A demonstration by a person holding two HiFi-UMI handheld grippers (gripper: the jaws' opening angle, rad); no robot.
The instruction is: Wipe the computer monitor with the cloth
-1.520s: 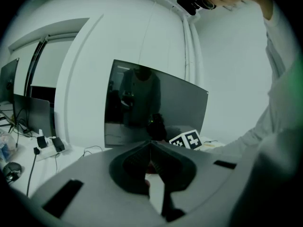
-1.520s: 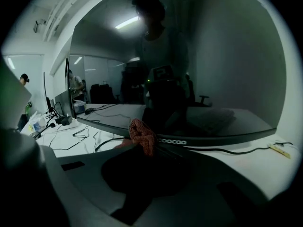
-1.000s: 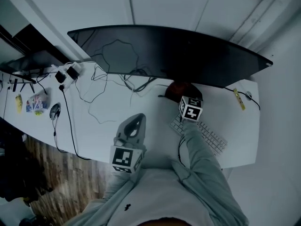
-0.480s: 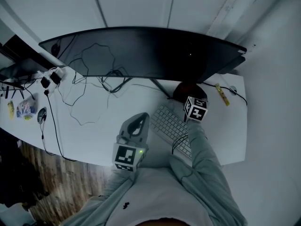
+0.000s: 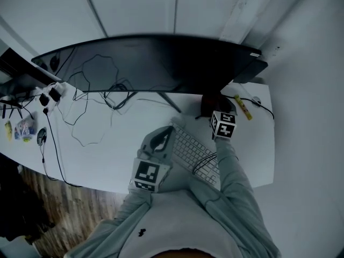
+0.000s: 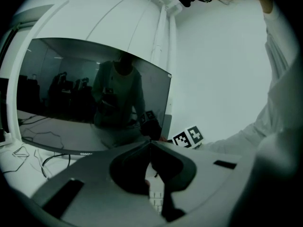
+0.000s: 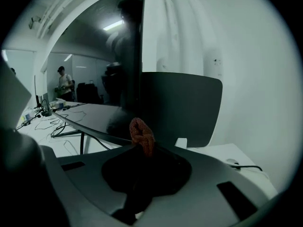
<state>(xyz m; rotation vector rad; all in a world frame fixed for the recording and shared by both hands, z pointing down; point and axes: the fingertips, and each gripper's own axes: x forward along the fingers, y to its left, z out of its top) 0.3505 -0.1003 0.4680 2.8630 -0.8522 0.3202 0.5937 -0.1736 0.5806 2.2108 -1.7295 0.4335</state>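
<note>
Right claw (image 7: pixel 142 149) first: its 2 jaws are clamped on the cloth (image 7: pixel 141 134), a reddish wad poking up out of the tips. Just past that wad is the monitor (image 7: pixel 97 110), and here's the relation that matters: the dark screen lies straight ahead of the claw and stretches off to the claw's left, its long axis running side to side along the desk (image 5: pixel 110 141). So the cloth sits at the screen's right end, low, near the bottom edge. Whether it touches the glass I cannot tell from either view.

From the head view, the right claw (image 5: pixel 214 108) is tucked in under the monitor (image 5: pixel 156 63) with the cloth (image 5: pixel 211 101) at its nose, far nearer the screen than its partner. By my reading, a wipe from here would have to travel leftward along that long axis, with nearly the whole screen left to cover.

Left claw (image 6: pixel 150 144): jaws together, nothing between them, hanging back over the near-left end of the keyboard (image 5: pixel 198 153), well apart from the screen.
</note>
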